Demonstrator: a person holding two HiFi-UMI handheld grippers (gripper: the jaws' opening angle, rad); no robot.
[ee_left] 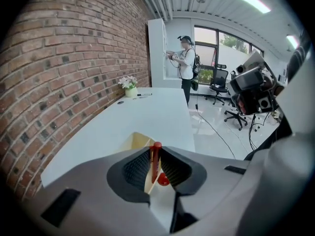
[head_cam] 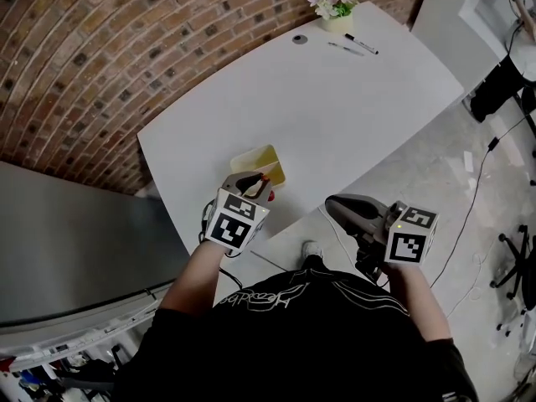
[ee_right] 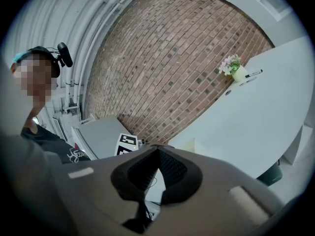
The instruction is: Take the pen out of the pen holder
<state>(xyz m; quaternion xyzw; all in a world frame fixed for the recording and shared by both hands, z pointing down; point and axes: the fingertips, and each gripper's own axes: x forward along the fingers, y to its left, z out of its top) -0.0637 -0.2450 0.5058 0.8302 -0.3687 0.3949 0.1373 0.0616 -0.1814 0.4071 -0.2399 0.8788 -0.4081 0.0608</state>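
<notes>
Red pen point(ee_left: 155, 155), yellow holder point(head_cam: 263, 162), white table point(head_cam: 335, 107)

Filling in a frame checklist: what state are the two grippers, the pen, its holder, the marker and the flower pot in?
left gripper: shut on the red pen.
red pen: gripped, upright between the jaws.
pen holder: standing upright, top open.
right gripper: shut, nothing between its jaws.
black marker: lying flat.
flower pot: upright.

No readable text, white script on black shirt point(head_cam: 270, 298) illegible
</notes>
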